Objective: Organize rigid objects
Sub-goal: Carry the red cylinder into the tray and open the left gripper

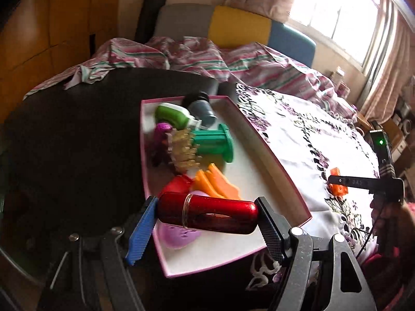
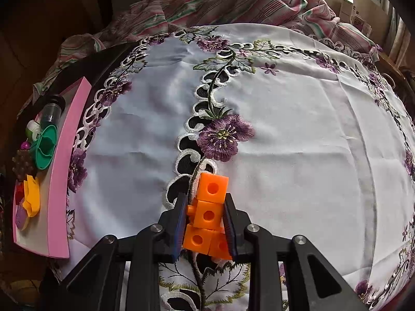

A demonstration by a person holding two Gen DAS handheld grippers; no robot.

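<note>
My left gripper (image 1: 207, 217) is shut on a shiny red capsule-shaped case (image 1: 207, 212), held endwise between the fingers over the near end of the pink box (image 1: 275, 168). The box holds a green spool (image 1: 215, 142), a green bottle (image 1: 173, 115), a grey jar (image 1: 202, 108), orange wedges (image 1: 215, 184) and a purple disc (image 1: 179, 235). My right gripper (image 2: 206, 215) is shut on a stack of orange linking cubes (image 2: 207, 215), low over the white embroidered cloth (image 2: 298, 129). The right gripper also shows in the left wrist view (image 1: 337, 180), to the right of the box.
The pink box (image 2: 59, 168) lies at the cloth's left edge on a dark round table (image 1: 77, 142). A bed with a striped quilt (image 1: 194, 54) lies behind the table. A bright window (image 1: 337, 7) is at the far right.
</note>
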